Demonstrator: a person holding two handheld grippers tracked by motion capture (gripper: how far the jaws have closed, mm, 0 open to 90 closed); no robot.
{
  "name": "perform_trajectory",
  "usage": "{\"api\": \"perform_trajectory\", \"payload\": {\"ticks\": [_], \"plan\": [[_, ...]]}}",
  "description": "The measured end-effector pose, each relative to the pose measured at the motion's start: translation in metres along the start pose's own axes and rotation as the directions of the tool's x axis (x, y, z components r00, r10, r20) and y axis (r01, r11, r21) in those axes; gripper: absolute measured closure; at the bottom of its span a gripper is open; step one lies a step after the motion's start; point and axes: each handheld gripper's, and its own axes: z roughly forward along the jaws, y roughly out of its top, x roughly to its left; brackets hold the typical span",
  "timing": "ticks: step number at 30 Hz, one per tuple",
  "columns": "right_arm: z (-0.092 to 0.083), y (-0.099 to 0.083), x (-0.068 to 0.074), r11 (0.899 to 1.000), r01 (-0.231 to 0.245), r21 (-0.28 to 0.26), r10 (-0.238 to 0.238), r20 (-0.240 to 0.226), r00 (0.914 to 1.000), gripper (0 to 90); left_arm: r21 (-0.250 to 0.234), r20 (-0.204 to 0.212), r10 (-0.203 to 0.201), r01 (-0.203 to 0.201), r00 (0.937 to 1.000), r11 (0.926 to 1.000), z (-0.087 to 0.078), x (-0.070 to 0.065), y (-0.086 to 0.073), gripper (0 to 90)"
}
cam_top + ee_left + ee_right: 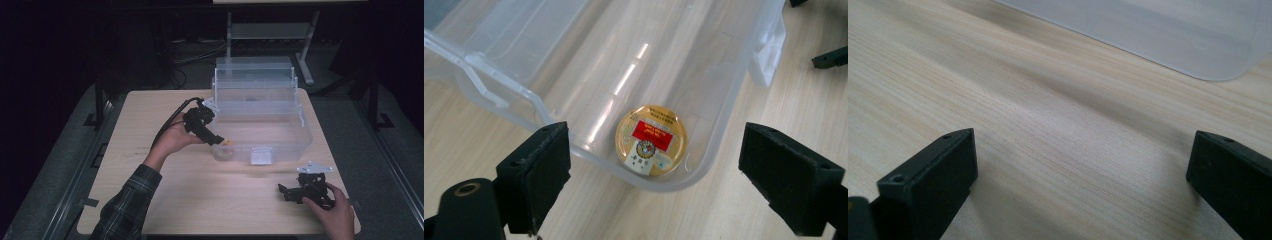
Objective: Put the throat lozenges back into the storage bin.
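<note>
**Round tin lay in the corner of the clear bin, both grippers wide open**

The left gripper hovered at the near left corner of the clear plastic bin, its jaws spread wide and holding nothing. In the left gripper view the round gold tin, with a red label on its lid, lay flat on the bin's floor, tucked into the rounded corner and close to the wall at its 5 o'clock. It sat between the two jaws in that view, apart from both. From the high view the tin showed at about 8 o'clock from the bin's middle.

The right gripper rested low on the wooden table, at about 5 o'clock from the bin, well apart from it. Its jaws stood wide apart over bare wood, gripping nothing, with the bin's wall at 12 to 1 o'clock in the right gripper view.
</note>
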Motion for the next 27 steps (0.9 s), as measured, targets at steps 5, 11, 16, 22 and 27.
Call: {"api": "perform_trajectory", "payload": {"ticks": [5,11,16,22,27], "plan": [[0.000,0.000,0.000,1.000,0.000,0.000,0.000,0.000,1.0000,0.0,-0.010,-0.009,-0.003,0.003,1.0000,0.9999,-0.006,0.000,-0.008,11.9],[0.000,0.000,0.000,1.000,0.000,0.000,0.000,0.000,1.0000,0.0,-0.019,-0.014,-0.004,0.004,0.9999,0.9998,-0.012,-0.002,-0.018,11.3],[0.000,0.000,0.000,1.000,0.000,0.001,0.000,0.000,1.0000,0.0,-0.030,-0.022,-0.009,0.008,0.9997,0.9995,-0.016,-0.007,-0.027,11.2],[0.000,0.000,0.000,1.000,0.001,0.000,-0.001,0.000,1.0000,0.0,-0.040,-0.033,-0.016,0.015,0.9993,0.9991,-0.020,-0.011,-0.040,11.3],[0.000,0.000,0.000,1.000,0.000,0.000,0.000,0.000,1.0000,0.0,-0.046,-0.036,-0.018,0.016,0.9992,0.9988,-0.023,-0.016,-0.049,11.2]]}}
